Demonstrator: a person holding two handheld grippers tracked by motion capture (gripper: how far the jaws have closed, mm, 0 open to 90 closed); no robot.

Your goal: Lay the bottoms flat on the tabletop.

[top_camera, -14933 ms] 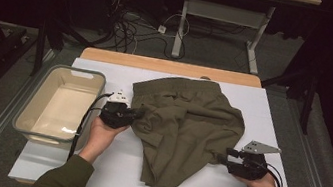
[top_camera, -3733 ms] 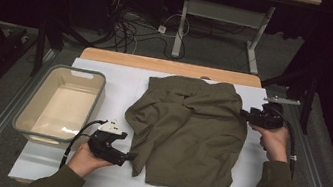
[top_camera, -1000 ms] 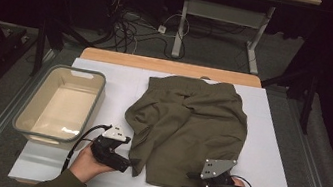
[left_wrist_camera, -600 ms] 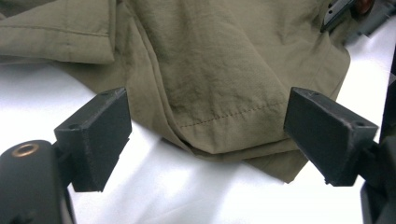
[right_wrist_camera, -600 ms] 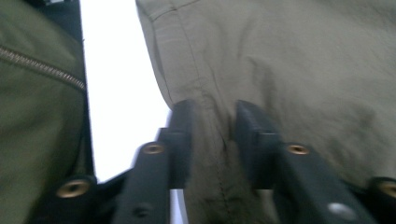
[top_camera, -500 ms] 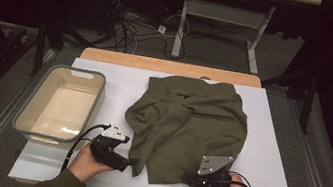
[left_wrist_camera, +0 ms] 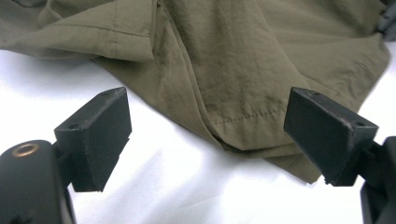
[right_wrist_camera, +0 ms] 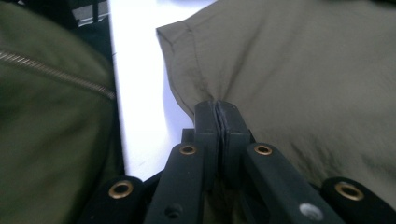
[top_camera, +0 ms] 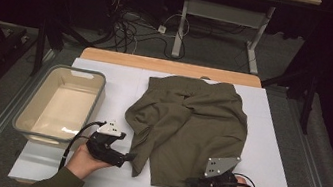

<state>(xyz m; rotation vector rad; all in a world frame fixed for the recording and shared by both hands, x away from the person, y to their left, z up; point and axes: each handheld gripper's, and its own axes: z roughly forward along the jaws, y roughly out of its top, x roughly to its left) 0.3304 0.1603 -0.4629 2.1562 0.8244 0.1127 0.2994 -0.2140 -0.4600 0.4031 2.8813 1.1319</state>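
Here is the olive-green shirt (top_camera: 194,128), spread in a loose, rumpled heap across the middle of the white counter (top_camera: 276,156), a beige plastic tub (top_camera: 29,117) sitting well to its left. The right hand-held gripper (top_camera: 191,182) has just been closing, and now its jaws are pinched tight on the near hem, with a fold of cloth bunched between the pads (right_wrist_camera: 219,116). The left hand-held gripper (top_camera: 130,157) waits just beside the near-left corner, jaws spread wide with the hem's stitched edge (left_wrist_camera: 243,126) lying on the counter ahead of them, nothing gripped. This fabric looks thin, light and thoroughly floppy; it should drape and slide rather than hold any shape, so a single pinch will likely let the rest sag and drag. The doubled, stitched hem and corners look like the best places to grab, since they offer thicker cloth that is less likely to slip out. Two grips, spread apart along that near edge, should keep it taut when lifted.
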